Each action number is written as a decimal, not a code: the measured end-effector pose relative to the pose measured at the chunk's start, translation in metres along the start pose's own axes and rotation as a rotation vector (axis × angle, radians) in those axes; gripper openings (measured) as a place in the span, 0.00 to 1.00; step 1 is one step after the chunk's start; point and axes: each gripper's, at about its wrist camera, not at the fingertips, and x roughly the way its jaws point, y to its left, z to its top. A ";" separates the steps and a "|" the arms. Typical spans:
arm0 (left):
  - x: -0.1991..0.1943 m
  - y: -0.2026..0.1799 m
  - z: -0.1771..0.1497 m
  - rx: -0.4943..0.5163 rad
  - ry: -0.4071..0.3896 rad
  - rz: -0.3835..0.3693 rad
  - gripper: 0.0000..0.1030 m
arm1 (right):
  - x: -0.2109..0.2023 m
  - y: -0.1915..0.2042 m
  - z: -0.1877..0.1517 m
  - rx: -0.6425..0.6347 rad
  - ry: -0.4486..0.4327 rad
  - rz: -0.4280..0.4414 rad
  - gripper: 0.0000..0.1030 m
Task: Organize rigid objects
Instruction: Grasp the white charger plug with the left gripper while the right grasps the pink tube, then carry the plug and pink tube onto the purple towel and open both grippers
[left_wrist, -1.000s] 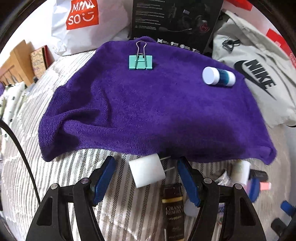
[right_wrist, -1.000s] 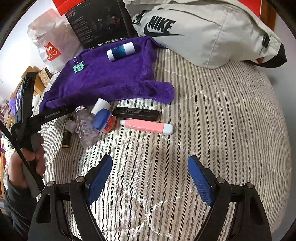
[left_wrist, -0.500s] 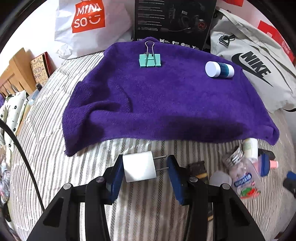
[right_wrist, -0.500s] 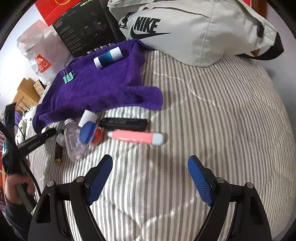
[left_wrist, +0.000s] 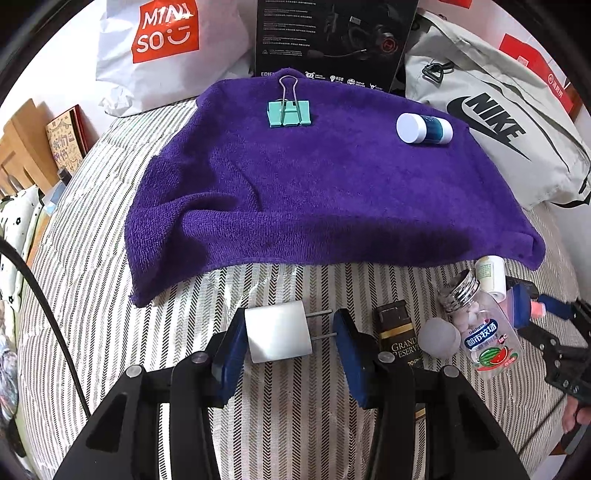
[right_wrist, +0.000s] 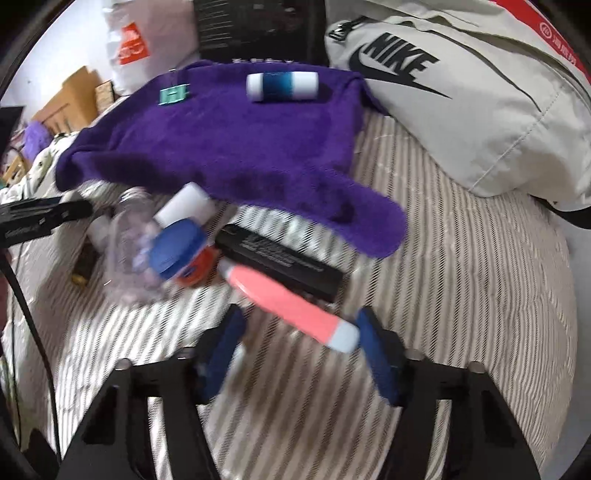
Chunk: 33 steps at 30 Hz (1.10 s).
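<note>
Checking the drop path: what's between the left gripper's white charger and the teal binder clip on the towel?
Left wrist view: only striped bedding, then bare purple towel, between the white charger and teal binder clip. Nothing else lies there.

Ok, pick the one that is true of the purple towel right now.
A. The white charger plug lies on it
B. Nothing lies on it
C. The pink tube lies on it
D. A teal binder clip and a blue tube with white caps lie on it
D: the left wrist view shows the teal binder clip and the blue tube with white caps lying on the purple towel, apart from each other.
</note>
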 end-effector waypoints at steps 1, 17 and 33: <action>-0.001 0.000 -0.001 0.003 -0.001 0.001 0.43 | -0.002 0.003 -0.002 -0.005 0.006 0.006 0.46; 0.000 0.000 -0.003 0.013 -0.014 -0.003 0.43 | 0.006 0.025 0.016 -0.047 0.006 0.058 0.22; -0.014 0.021 -0.028 0.059 -0.045 -0.063 0.43 | -0.013 0.032 -0.011 0.007 0.036 0.006 0.18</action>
